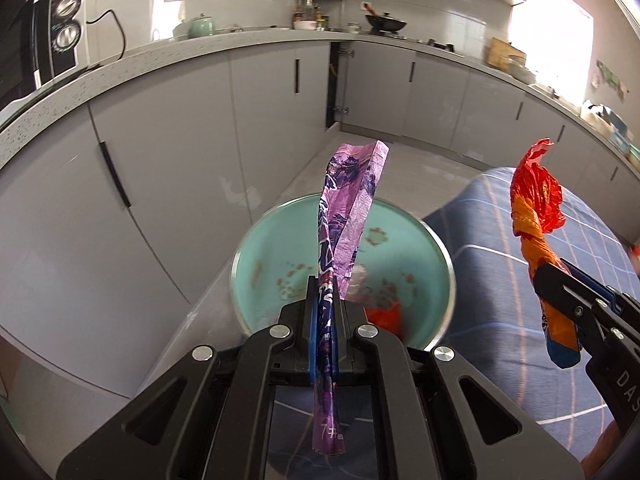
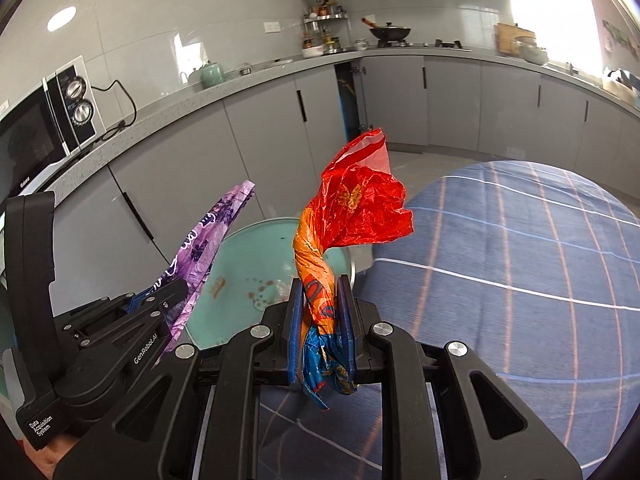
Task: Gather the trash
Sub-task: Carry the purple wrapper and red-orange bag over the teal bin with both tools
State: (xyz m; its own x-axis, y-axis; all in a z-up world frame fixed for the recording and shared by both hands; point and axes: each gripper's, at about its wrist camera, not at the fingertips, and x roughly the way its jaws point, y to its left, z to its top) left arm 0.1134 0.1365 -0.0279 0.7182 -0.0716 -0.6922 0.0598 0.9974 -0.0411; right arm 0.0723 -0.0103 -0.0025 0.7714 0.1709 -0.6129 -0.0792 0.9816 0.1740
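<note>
Left wrist view: the left tongs (image 1: 324, 312) are pressed together on a purple wrapper (image 1: 344, 216), a crinkly printed film that stands up and forward out of the pads, its long axis along the fingers. Just beyond and below them sits the teal bin (image 1: 280, 240), round, smooth, metal-rimmed and stained inside, with a scrap of red already in it. The wrapper's upper part hangs over the bin's opening, so I judge a release here would drop it in.

Right of the bin, the right tongs (image 2: 322, 312) pinch a twisted orange and red wrapper (image 2: 356, 204), glossy, crumpled and flared at the top. These tongs are beside the bin, over the blue checked cloth of the surface (image 2: 520, 280). The left tongs look nearer the bin.
</note>
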